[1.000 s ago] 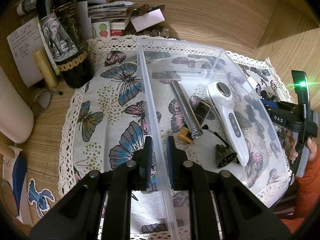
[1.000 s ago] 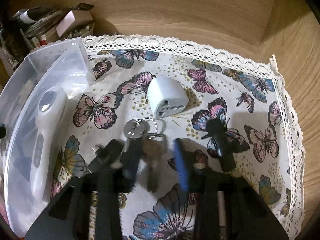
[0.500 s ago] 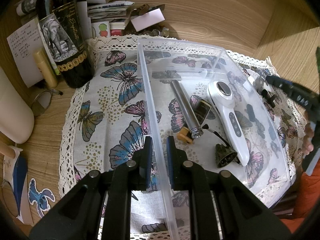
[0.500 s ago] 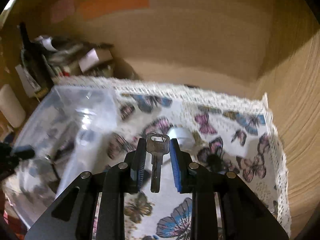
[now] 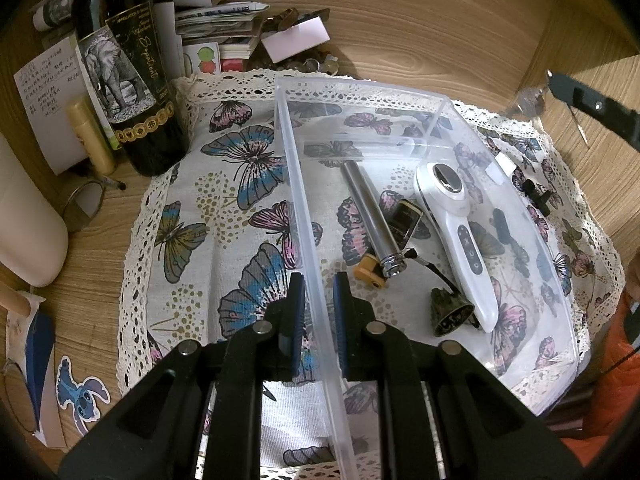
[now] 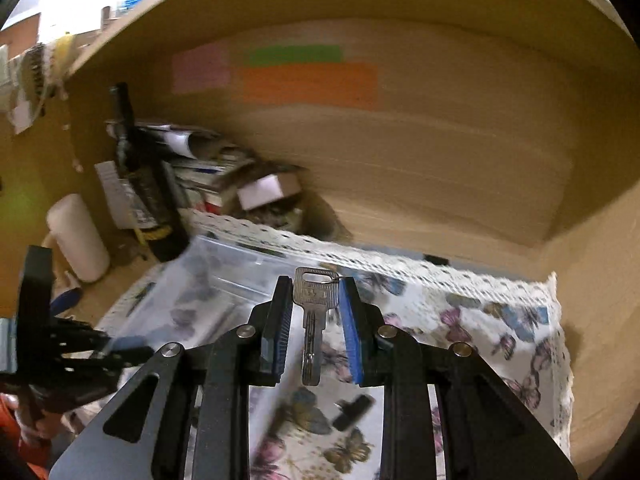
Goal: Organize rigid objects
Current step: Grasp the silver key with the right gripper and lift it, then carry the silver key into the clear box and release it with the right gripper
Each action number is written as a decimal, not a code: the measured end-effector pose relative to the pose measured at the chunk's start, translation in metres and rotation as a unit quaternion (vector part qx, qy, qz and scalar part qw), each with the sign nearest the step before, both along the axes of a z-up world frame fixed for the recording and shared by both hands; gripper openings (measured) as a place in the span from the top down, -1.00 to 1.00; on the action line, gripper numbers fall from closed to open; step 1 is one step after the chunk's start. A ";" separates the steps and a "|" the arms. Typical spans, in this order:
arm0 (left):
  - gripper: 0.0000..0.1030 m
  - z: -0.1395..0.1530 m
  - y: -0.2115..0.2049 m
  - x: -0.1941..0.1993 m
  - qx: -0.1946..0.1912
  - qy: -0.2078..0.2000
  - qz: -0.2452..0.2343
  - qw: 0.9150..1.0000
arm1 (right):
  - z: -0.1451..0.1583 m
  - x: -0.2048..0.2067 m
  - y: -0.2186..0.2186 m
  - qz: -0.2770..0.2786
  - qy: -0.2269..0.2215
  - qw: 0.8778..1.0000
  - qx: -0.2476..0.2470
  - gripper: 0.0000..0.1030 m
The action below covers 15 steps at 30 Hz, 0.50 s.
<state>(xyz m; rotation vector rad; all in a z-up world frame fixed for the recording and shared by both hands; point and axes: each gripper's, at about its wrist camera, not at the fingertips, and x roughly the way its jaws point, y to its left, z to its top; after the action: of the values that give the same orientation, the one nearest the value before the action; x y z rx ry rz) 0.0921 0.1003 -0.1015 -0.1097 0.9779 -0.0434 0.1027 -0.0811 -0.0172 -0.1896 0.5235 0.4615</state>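
Note:
My left gripper (image 5: 316, 292) is shut on the left wall of a clear plastic bin (image 5: 298, 184) on a butterfly cloth (image 5: 224, 216). In the bin lie a metal tube (image 5: 370, 216), a white handheld device (image 5: 456, 232), a small bronze bell (image 5: 450, 312), a yellow piece (image 5: 368, 272) and a small dark box (image 5: 408, 218). My right gripper (image 6: 314, 304) is shut on a silver key (image 6: 314, 312), held in the air above the cloth by the bin (image 6: 224, 284). That gripper shows in the left wrist view (image 5: 592, 108) at the upper right, with the key ring (image 5: 528, 100) hanging.
A wine bottle (image 5: 128, 80), a cream tube (image 5: 90, 136), papers and clutter (image 5: 240, 20) stand behind the cloth. A white cylinder (image 5: 24, 220) lies at the left. A small black piece (image 6: 352, 406) lies on the cloth to the right of the bin. Wooden walls close in behind and to the right.
My right gripper closed on the key and lifted it off the cloth, rising and tilting up toward the bin. My left gripper and the bin have not moved.

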 end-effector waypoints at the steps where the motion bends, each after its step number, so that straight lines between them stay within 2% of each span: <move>1: 0.74 0.000 0.000 0.000 0.000 0.000 0.000 1.000 | 0.001 -0.002 0.004 0.007 -0.002 1.000 -0.001 0.58; 7: 0.74 0.000 0.000 0.000 0.000 0.000 0.000 1.000 | -0.003 -0.009 0.030 0.051 0.002 0.999 -0.012 0.58; 15: 0.74 0.000 0.000 0.000 0.000 0.000 0.000 1.000 | -0.035 0.004 0.058 0.077 0.045 0.995 -0.050 0.58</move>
<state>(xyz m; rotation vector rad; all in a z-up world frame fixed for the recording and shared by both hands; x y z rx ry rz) 0.0922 0.1005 -0.1016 -0.1103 0.9778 -0.0435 0.1062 -0.0232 -0.0521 -0.3070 0.6243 0.5965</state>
